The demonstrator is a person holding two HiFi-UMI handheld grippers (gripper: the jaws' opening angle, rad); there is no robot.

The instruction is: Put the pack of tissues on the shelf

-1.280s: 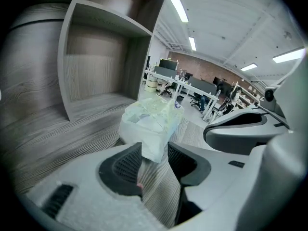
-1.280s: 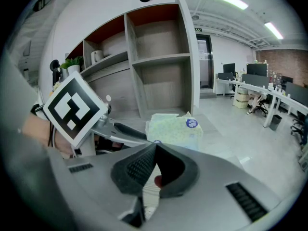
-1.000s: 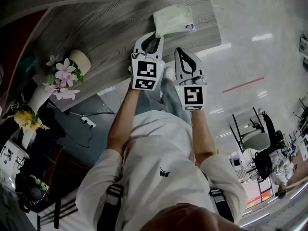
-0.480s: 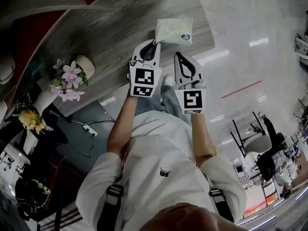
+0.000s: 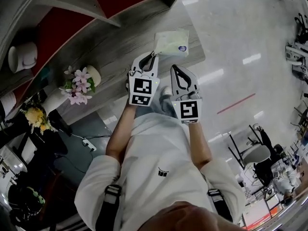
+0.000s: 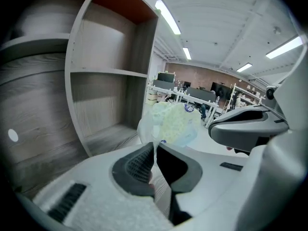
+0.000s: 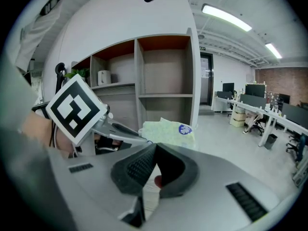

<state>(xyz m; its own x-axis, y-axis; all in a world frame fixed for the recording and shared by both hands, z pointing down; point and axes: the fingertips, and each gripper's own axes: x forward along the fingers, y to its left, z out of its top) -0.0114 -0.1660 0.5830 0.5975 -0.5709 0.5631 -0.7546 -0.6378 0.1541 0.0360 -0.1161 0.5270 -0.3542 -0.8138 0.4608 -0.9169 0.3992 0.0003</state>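
The pale green pack of tissues (image 5: 171, 41) hangs by its plastic edge from my left gripper (image 5: 154, 55), which is shut on it. In the left gripper view the pack (image 6: 174, 124) is in the air in front of the grey wooden shelf unit (image 6: 109, 72), just past the closed tips of the left gripper (image 6: 154, 144). My right gripper (image 5: 175, 68) is beside the left one, a little nearer to me, shut with nothing in it. From the right gripper view the pack (image 7: 168, 129) shows beyond the right gripper (image 7: 155, 146), with the open shelf compartments (image 7: 163, 71) behind.
A grey wood table (image 5: 115, 49) lies under the grippers, with a vase of pink flowers (image 5: 81, 85) and yellow flowers (image 5: 35, 115) at its left. A white mug (image 5: 23, 57) stands on a shelf. A power strip (image 5: 87, 143) lies on the floor. Office desks (image 7: 260, 109) stand far right.
The left gripper has closed on the edge of the tissue pack and raised it off the table. Both grippers have moved up toward the shelf.
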